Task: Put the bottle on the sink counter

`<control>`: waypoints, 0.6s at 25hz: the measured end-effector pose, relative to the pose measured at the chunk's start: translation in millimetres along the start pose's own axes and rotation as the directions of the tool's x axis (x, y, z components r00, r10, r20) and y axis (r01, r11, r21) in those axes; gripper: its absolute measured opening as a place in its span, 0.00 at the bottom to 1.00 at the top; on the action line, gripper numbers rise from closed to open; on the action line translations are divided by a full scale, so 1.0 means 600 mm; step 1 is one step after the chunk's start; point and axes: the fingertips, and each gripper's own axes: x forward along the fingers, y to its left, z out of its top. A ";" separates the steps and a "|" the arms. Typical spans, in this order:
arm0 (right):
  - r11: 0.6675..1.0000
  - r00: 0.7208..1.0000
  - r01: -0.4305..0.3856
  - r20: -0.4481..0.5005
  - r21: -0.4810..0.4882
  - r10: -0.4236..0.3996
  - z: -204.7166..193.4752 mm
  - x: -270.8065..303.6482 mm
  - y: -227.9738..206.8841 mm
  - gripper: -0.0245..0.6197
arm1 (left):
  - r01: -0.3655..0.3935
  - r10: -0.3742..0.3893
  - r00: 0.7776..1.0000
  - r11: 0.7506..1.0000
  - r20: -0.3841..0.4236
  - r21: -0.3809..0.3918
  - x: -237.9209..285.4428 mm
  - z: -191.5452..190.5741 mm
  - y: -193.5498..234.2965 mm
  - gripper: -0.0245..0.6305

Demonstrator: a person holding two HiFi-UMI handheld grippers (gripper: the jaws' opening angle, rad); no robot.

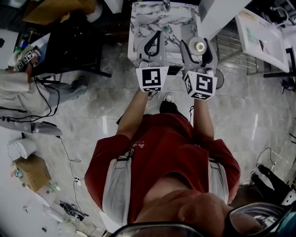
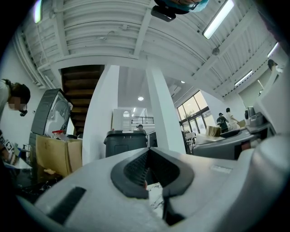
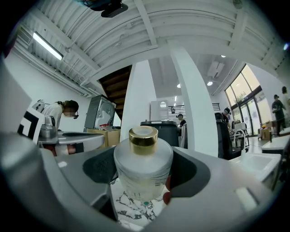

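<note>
A frosted glass bottle (image 1: 200,45) (image 3: 142,165) with a gold cap stands upright between the jaws of my right gripper (image 1: 199,46) (image 3: 143,183), which is shut on it. The pads press on its sides. My left gripper (image 1: 156,34) (image 2: 153,185) is beside it on the left, shut with nothing in it. Both are held out level over the near edge of the white marble sink counter (image 1: 138,23) (image 3: 129,210). The counter has a basin (image 1: 172,28) and a faucet (image 1: 165,4) at its back. The bottle's base hangs above the marble.
A person in a white top (image 1: 18,88) stands at the left by a black table (image 1: 69,41). Right of the sink are a metal rack (image 1: 233,46) and a white table (image 1: 261,37). A cardboard box (image 1: 30,171) sits on the floor. Ahead stands a dark bin (image 2: 124,142).
</note>
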 end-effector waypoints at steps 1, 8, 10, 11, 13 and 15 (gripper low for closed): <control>1.000 1.000 -0.002 0.001 0.005 0.002 -0.001 0.009 -0.010 0.56 | -0.002 0.002 1.000 1.000 -0.002 0.003 0.013 -0.001 -0.002 0.04; 1.000 1.000 -0.018 0.002 0.022 0.018 -0.007 0.071 -0.069 0.56 | -0.020 0.020 1.000 1.000 -0.013 0.013 0.092 -0.013 -0.014 0.04; 0.999 1.000 -0.023 0.003 0.024 0.023 -0.009 0.083 -0.084 0.56 | -0.026 0.027 1.000 1.000 -0.012 0.015 0.108 -0.016 -0.018 0.04; 0.999 1.000 -0.025 0.004 0.025 0.025 -0.010 0.091 -0.090 0.56 | -0.029 0.029 1.000 0.999 -0.012 0.014 0.117 -0.018 -0.018 0.04; 0.999 1.000 -0.030 0.005 0.025 0.030 -0.012 0.107 -0.099 0.56 | -0.032 0.032 0.999 0.999 -0.015 0.013 0.135 -0.023 -0.017 0.04; 0.999 0.999 -0.033 0.003 0.025 0.033 -0.012 0.122 -0.105 0.56 | -0.032 0.032 0.999 0.999 -0.018 0.011 0.151 -0.026 -0.015 0.04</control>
